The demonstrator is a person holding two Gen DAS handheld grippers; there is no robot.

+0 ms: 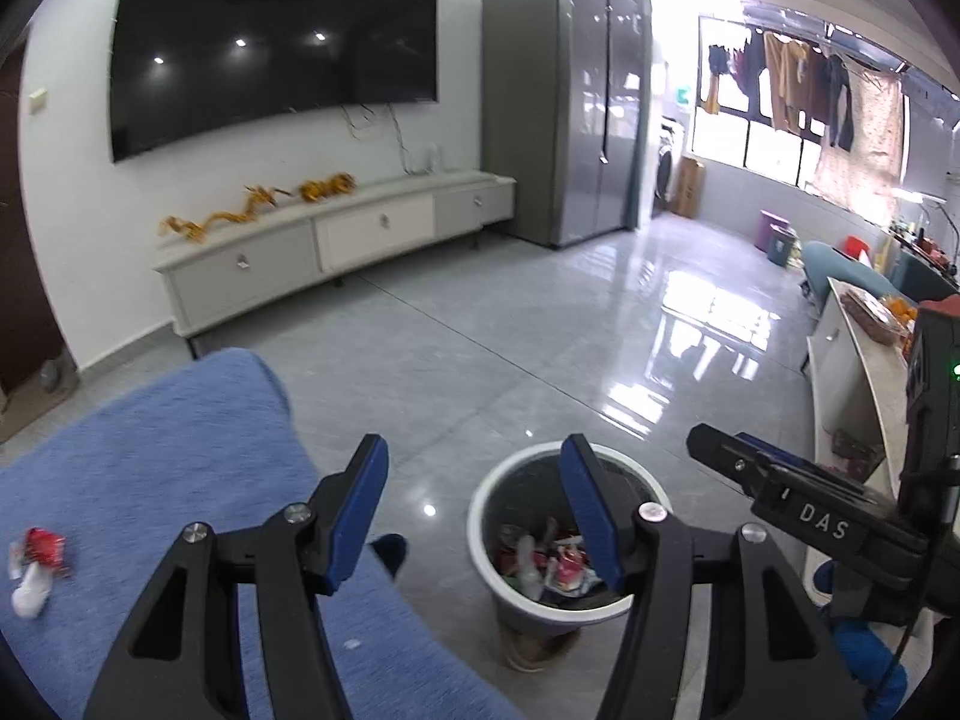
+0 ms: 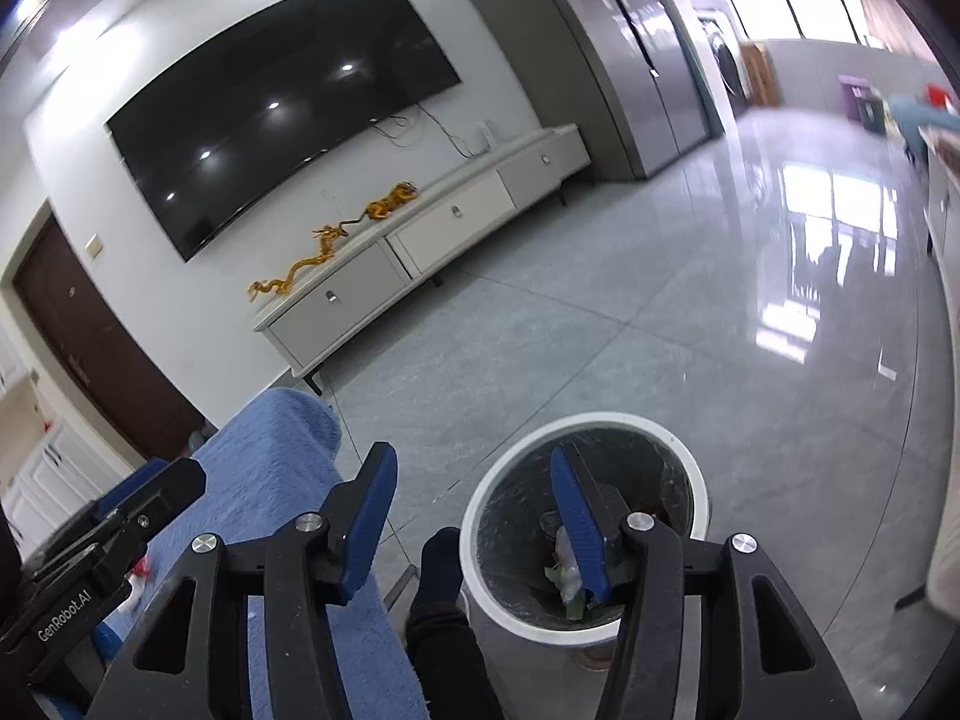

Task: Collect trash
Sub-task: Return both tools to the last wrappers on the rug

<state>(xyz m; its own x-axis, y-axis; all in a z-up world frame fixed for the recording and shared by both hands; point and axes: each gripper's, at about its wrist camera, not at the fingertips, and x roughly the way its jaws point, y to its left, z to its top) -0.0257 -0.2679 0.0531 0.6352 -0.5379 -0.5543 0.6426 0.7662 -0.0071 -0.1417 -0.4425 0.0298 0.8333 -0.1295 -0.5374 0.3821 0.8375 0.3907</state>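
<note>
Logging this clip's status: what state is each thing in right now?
Bin: upright, partly filled with trash.
Wrappers: lying on the blue cover, uncollected.
Left gripper: open, empty.
Right gripper: open, empty.
TV: off.
Drawers: shut.

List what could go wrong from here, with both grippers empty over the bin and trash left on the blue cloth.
1. The red wrapper and white scrap lie near the far edge of the blue cloth; they could be overlooked or nudged off the cloth.
2. The left gripper and right gripper sit close together by the bin, so they may collide when turning back.
3. The bin looks light; a bump could tip it.
</note>
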